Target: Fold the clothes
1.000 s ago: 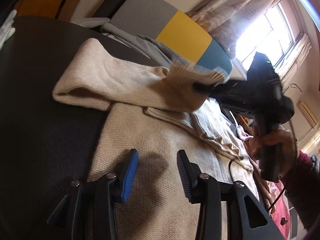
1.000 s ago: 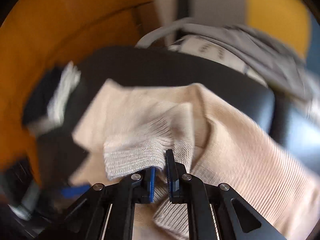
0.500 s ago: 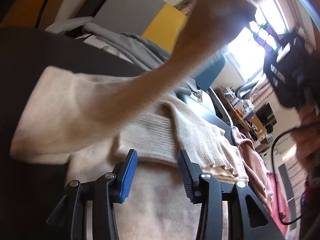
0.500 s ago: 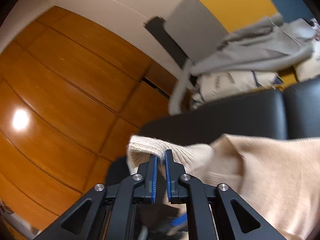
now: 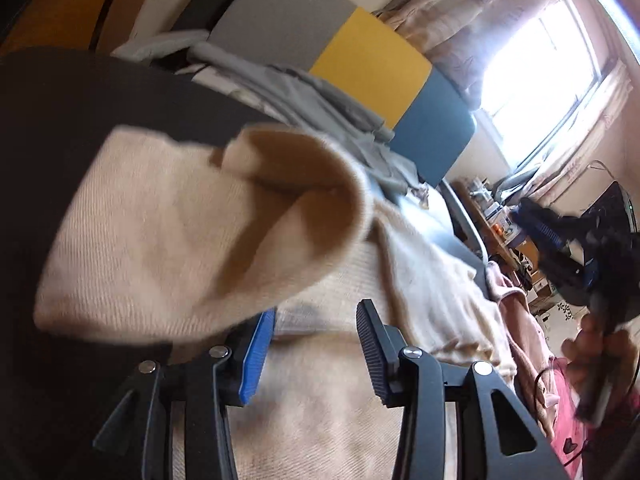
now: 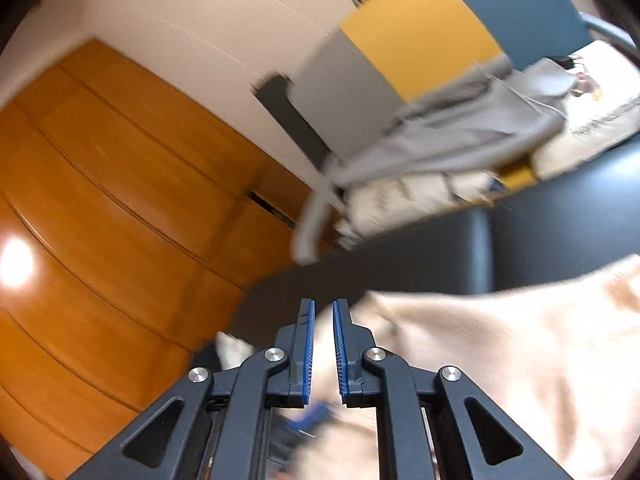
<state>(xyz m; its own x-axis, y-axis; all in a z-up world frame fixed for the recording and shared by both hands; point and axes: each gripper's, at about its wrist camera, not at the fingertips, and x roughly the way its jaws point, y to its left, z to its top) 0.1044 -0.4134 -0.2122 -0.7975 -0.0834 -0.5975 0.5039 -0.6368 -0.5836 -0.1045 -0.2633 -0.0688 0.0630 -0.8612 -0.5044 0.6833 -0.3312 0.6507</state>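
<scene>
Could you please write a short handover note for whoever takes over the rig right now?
Left hand-held gripper: open and empty, low over the beige sweater.
Right hand-held gripper: jaws slightly apart, apparently empty, off to the side.
Sweater lies on the black surface; one sleeve is flopped across the body, blurred and not flat.
Done: that sleeve is brought in.
Left: flatten it, fold the rest. Grey clothes and a pink garment appear unfolded.

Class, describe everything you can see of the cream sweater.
The cream sweater is a ribbed knit spread over a dark padded surface. One sleeve is blurred, curling in mid-air above the body, its end open. The open left gripper hovers over the fabric. The right gripper is slightly parted, with no cloth clearly pinched.
</scene>
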